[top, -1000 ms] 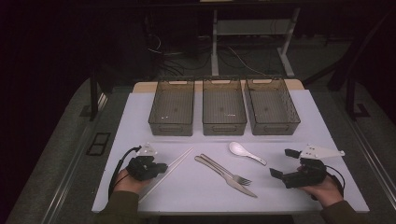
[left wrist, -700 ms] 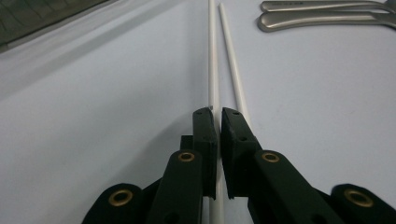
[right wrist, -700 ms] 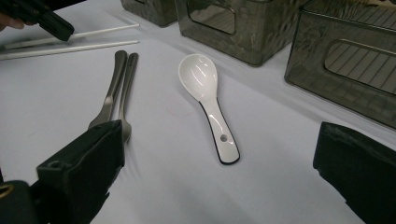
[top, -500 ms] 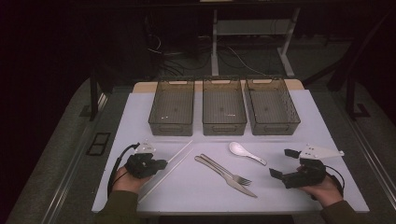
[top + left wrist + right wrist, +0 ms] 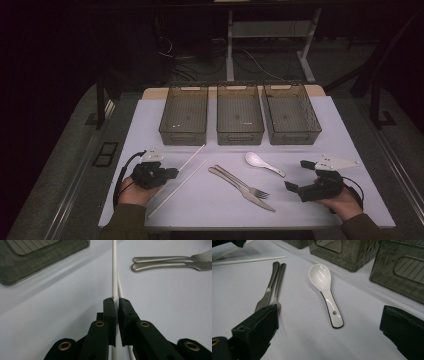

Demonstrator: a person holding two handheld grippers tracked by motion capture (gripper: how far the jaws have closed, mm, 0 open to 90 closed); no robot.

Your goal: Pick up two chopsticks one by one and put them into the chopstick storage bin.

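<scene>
Looking down from the high view, the left gripper (image 5: 170,173) sits at the near left of the white table (image 5: 320,150), where a second ago it lay slightly right; one white chopstick (image 5: 191,158) now angles toward the left bin (image 5: 184,114) and seems raised at the far end, while the other chopstick (image 5: 176,189) lies flat. The right gripper (image 5: 300,177) rests well apart, unmoved.

Along the left gripper view, the jaws are clamped on the upper chopstick (image 5: 114,267), the second chopstick (image 5: 121,291) just beneath it. So the pick looks made; lifting comes next.

From the right gripper view, jaws stand wide apart, nothing between them, with the white ceramic spoon (image 5: 325,292), knife (image 5: 268,290) and fork (image 5: 278,282) ahead.
</scene>
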